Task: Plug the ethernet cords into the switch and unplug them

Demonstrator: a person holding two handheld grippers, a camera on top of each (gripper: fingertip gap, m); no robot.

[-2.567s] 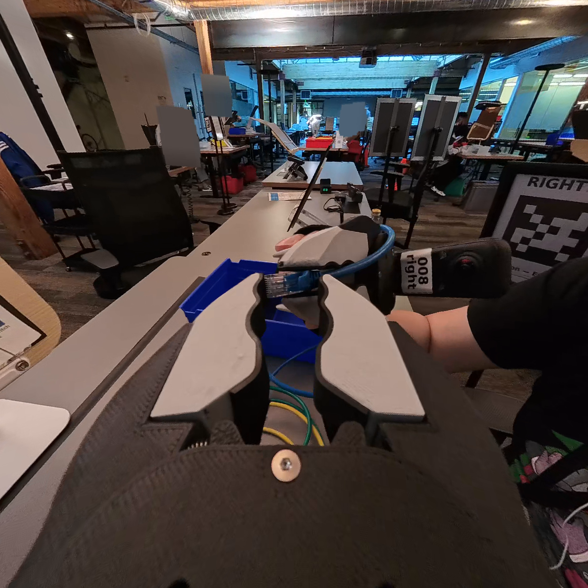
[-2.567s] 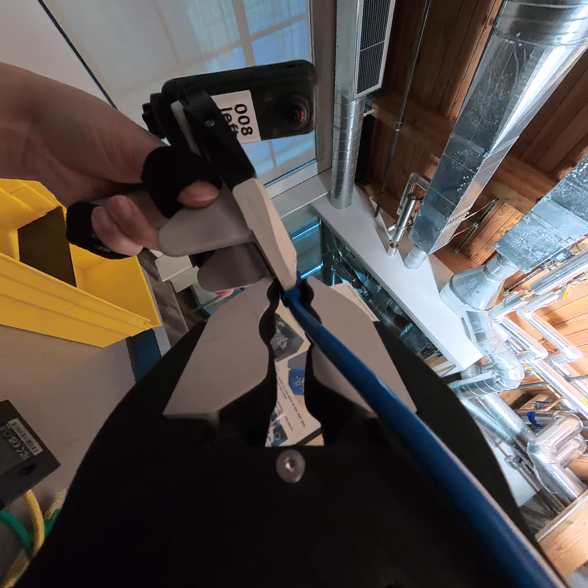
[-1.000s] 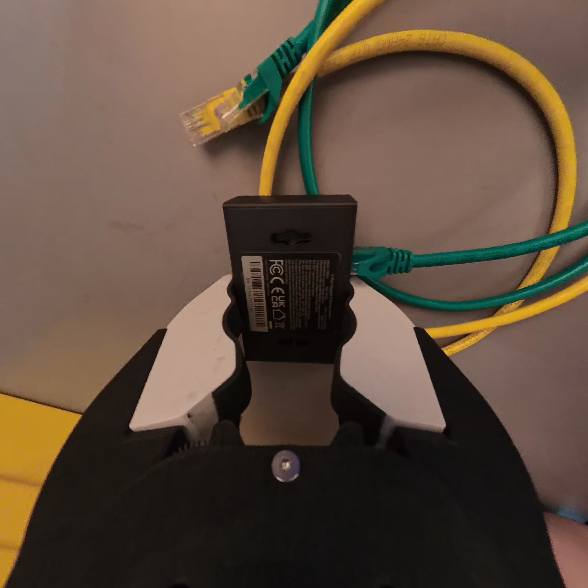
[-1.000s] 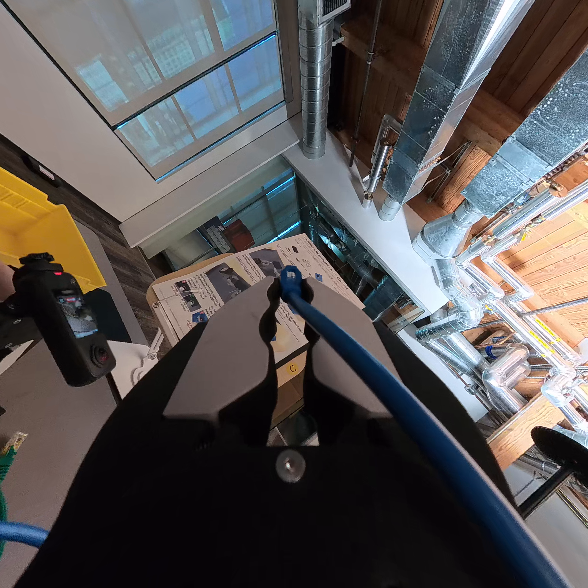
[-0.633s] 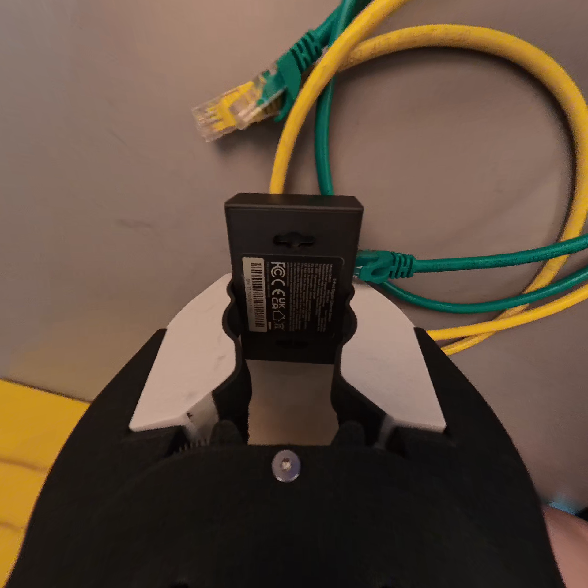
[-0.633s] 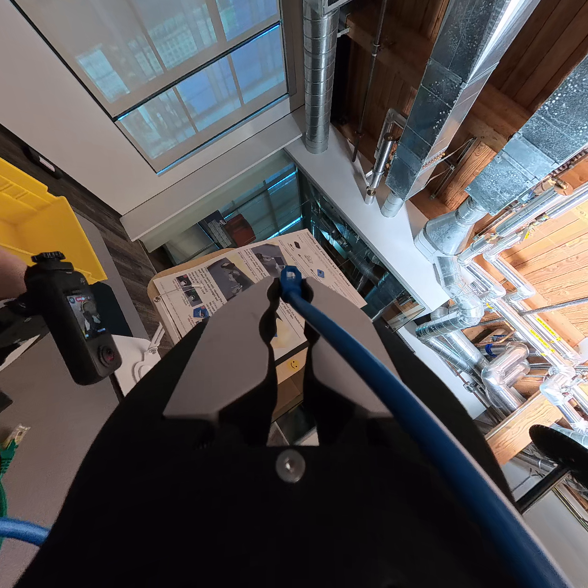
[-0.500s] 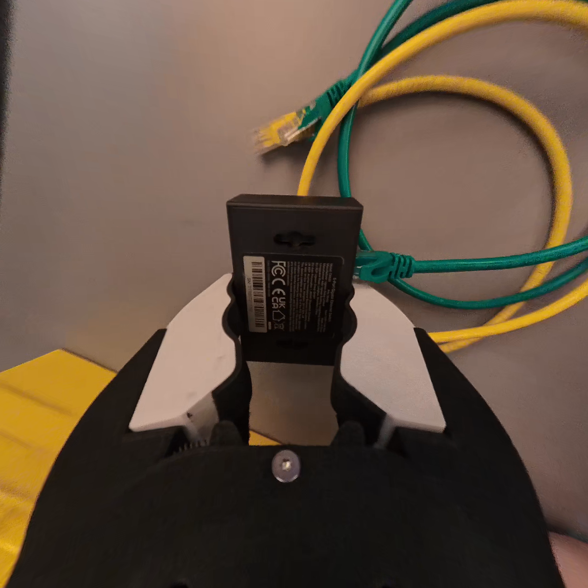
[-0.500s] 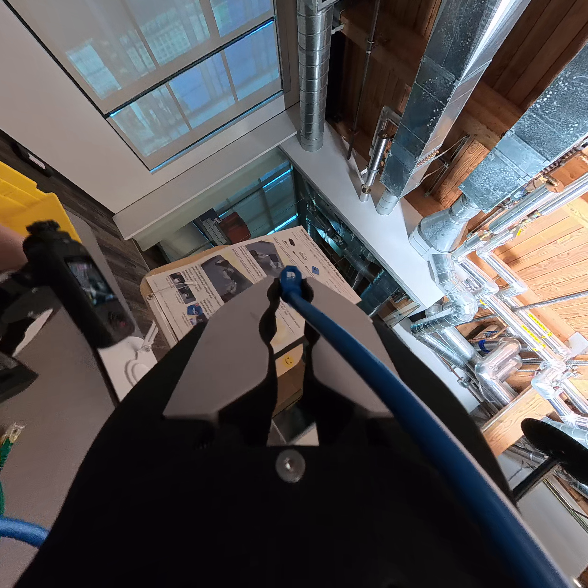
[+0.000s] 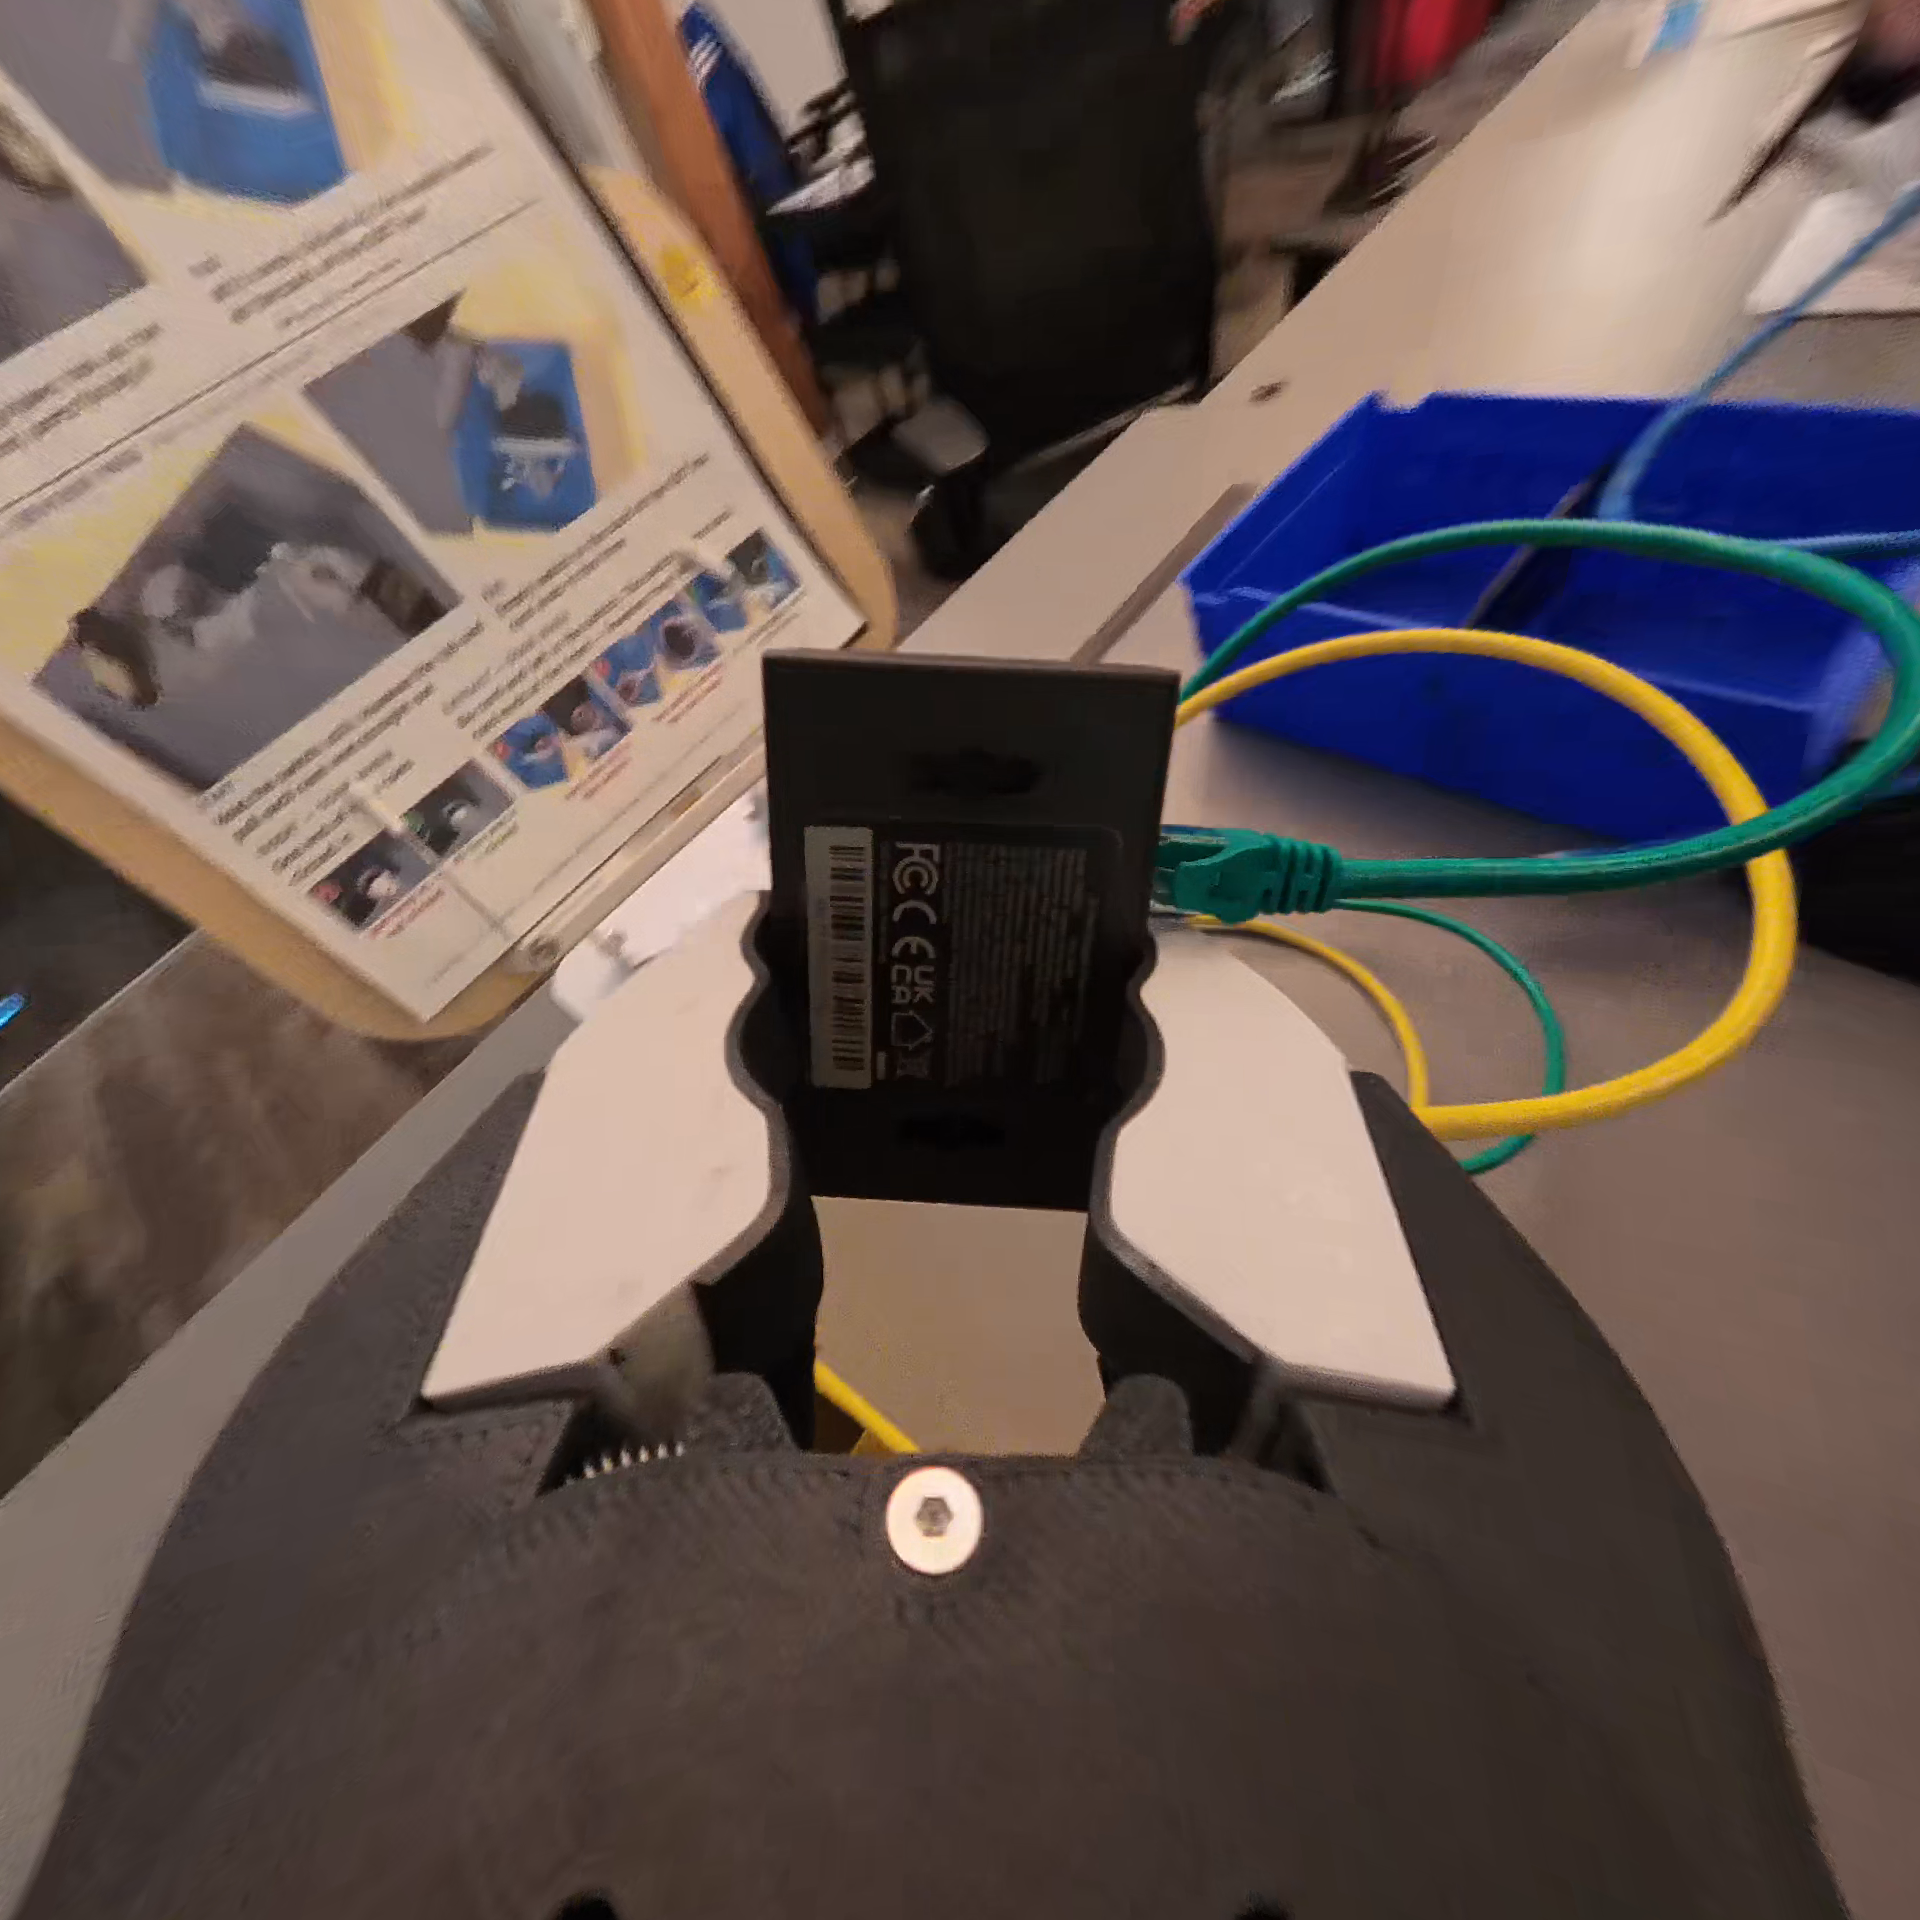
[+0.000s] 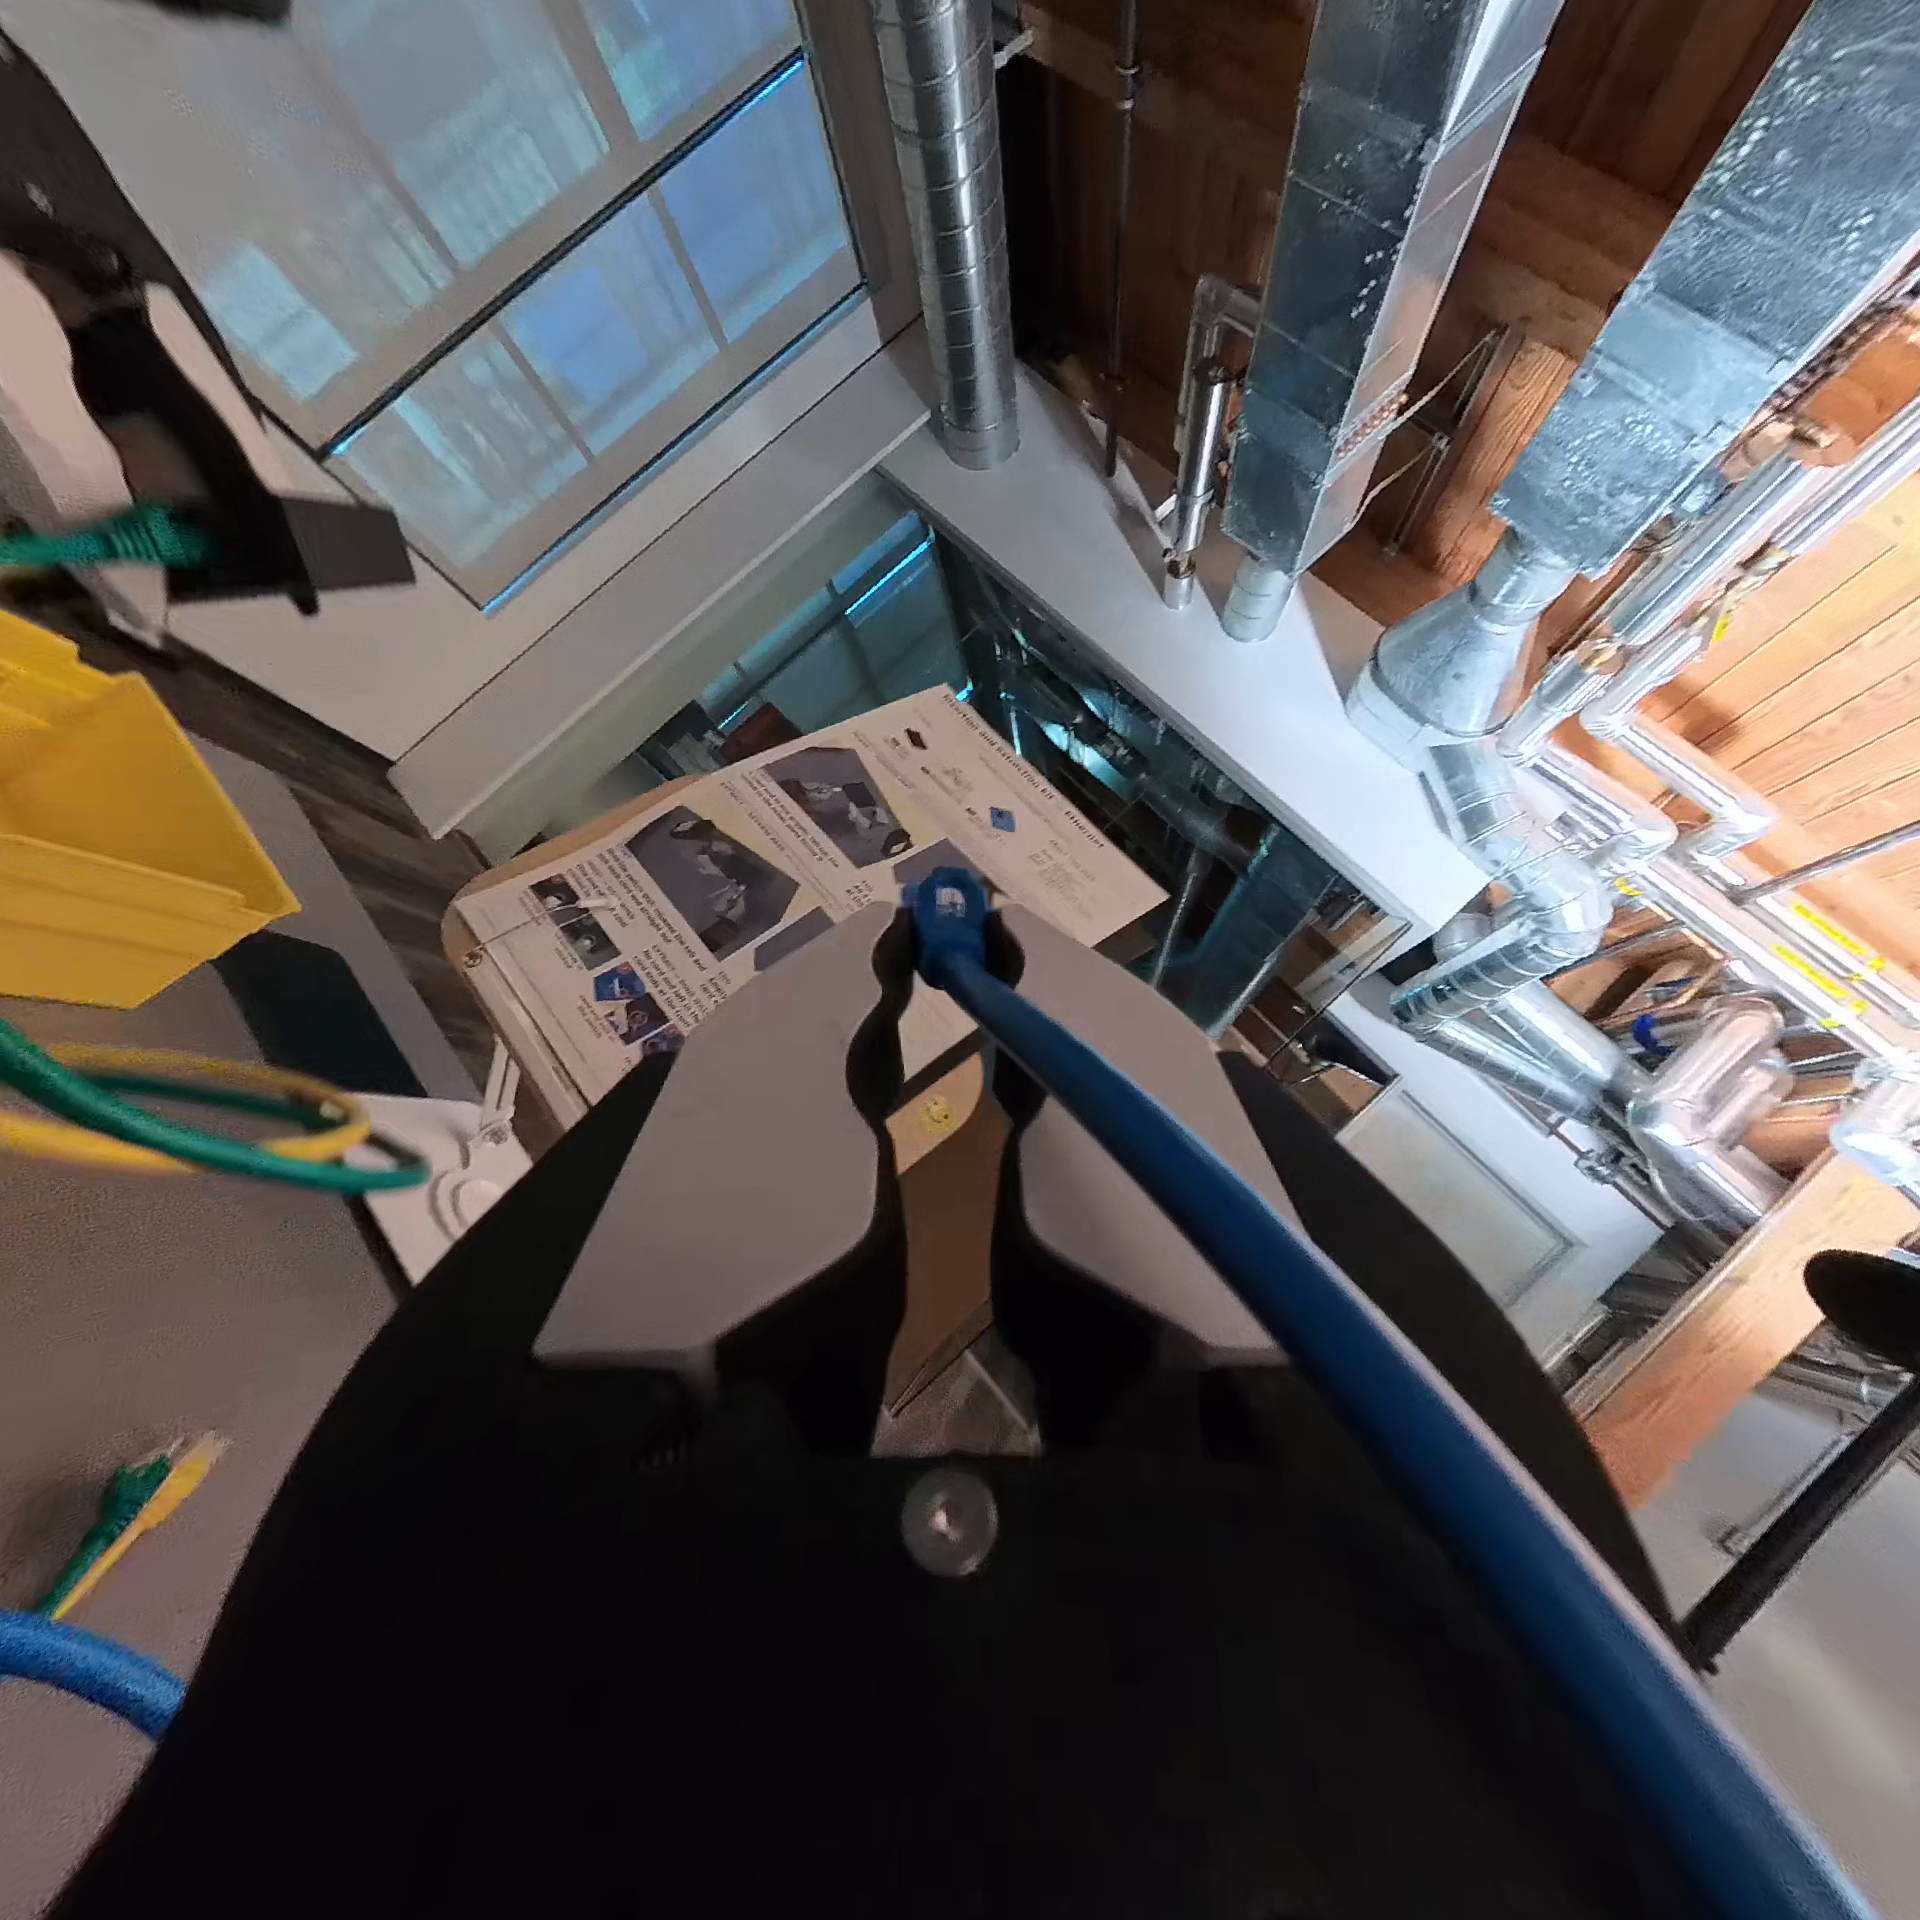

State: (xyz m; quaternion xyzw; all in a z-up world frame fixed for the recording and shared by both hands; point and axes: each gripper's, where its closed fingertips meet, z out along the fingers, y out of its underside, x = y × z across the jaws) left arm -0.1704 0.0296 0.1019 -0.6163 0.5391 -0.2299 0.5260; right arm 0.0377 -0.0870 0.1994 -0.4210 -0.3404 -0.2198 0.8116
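My left gripper (image 9: pixel 945 997) is shut on the black switch (image 9: pixel 966 831) and holds it upright above the table, label side facing me. A green cord's plug (image 9: pixel 1236 878) sits in the switch's right side. A yellow cord (image 9: pixel 1756 862) loops beside it. My right gripper (image 10: pixel 940 935) is shut on the blue cord (image 10: pixel 1195 1164) just behind its plug, pointing up at the ceiling. In the right wrist view the switch (image 10: pixel 312 540) shows at the upper left with the green plug (image 10: pixel 135 540) in it. Loose yellow and green plugs (image 10: pixel 156 1486) lie on the table.
A blue bin (image 9: pixel 1558 582) stands at the right on the grey table (image 9: pixel 1662 1299). An instruction board (image 9: pixel 364 582) leans at the left. A yellow bin (image 10: pixel 94 842) shows in the right wrist view. Office chairs stand beyond the table edge.
My left gripper has lifted the switch off the table and tilted it up, with the green cord still in it. My right gripper keeps hold of the blue cord and has barely moved.
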